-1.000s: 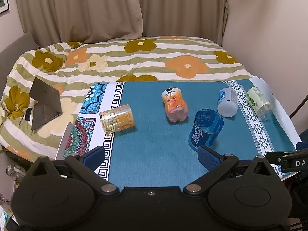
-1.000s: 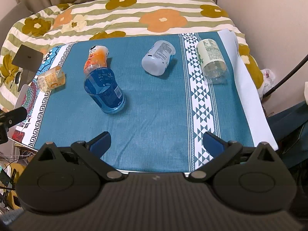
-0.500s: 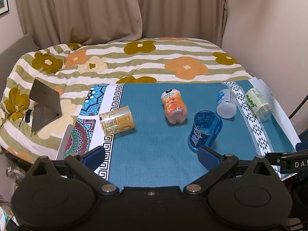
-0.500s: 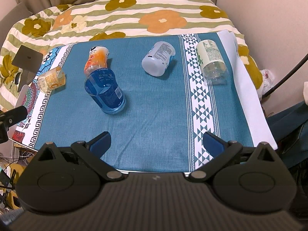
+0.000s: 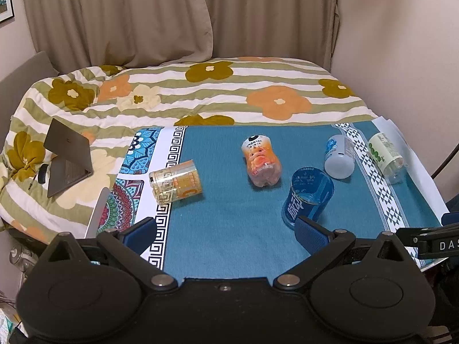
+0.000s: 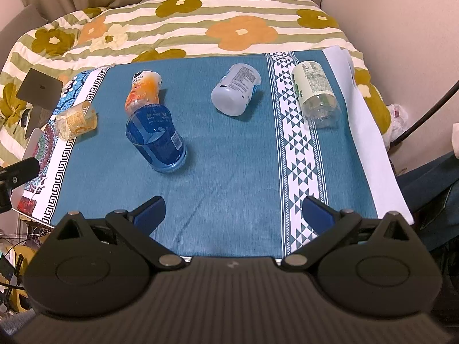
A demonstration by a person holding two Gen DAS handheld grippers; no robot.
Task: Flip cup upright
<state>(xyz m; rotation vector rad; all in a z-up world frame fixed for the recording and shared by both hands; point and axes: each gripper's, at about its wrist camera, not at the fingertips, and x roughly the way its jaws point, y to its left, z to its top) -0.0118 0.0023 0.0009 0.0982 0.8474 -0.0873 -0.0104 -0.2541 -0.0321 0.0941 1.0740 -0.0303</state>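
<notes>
Several cut-bottle cups are on a teal cloth (image 5: 229,229). A blue cup (image 5: 308,197) (image 6: 156,140) stands upright, mouth up. Lying on their sides are a yellow cup (image 5: 176,185) (image 6: 76,120), an orange cup (image 5: 261,160) (image 6: 142,91), a white cup (image 5: 338,156) (image 6: 236,89) and a green-labelled clear cup (image 5: 385,153) (image 6: 314,94). My left gripper (image 5: 226,232) is open and empty, just in front of the blue cup. My right gripper (image 6: 233,210) is open and empty near the cloth's front edge.
The cloth lies on a bed with a floral striped duvet (image 5: 200,94). A half-open laptop (image 5: 66,157) sits at the left. Walls and curtains stand behind and to the right. A black cable (image 6: 424,114) hangs at the right.
Both grippers have drawn back slightly and the left view has tilted up. The cups have not moved.
</notes>
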